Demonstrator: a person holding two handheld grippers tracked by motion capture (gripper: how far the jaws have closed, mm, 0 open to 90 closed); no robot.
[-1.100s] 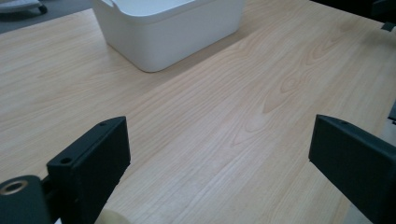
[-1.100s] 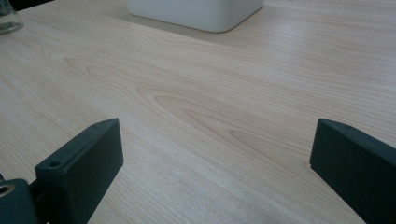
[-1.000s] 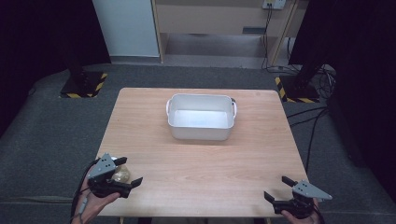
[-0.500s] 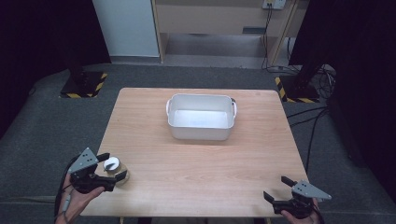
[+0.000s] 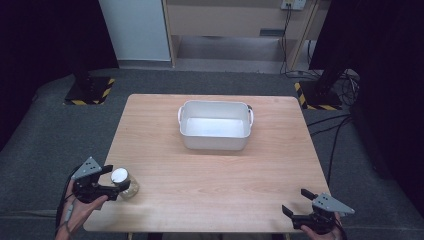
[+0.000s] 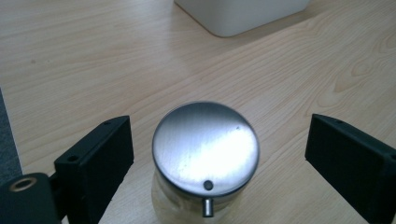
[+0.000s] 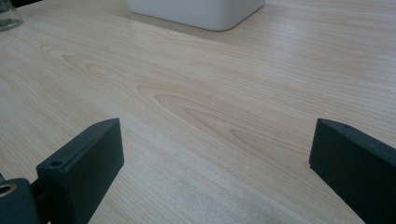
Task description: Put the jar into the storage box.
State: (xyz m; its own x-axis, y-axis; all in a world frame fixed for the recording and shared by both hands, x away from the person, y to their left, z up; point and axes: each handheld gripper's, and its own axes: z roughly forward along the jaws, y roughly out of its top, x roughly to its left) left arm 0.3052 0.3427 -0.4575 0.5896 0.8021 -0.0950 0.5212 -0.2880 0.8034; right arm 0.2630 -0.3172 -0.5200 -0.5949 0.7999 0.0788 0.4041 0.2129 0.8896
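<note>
Glass jar (image 6: 204, 161) looks smooth, breakable and best held by its sides, between the open left tool's (image 6: 219, 158) closing jaws.

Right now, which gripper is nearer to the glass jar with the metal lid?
Left. The left gripper has its open jaws on either side of the jar, not pressing it. The right gripper sits at the table's opposite near corner, far from it.
</note>
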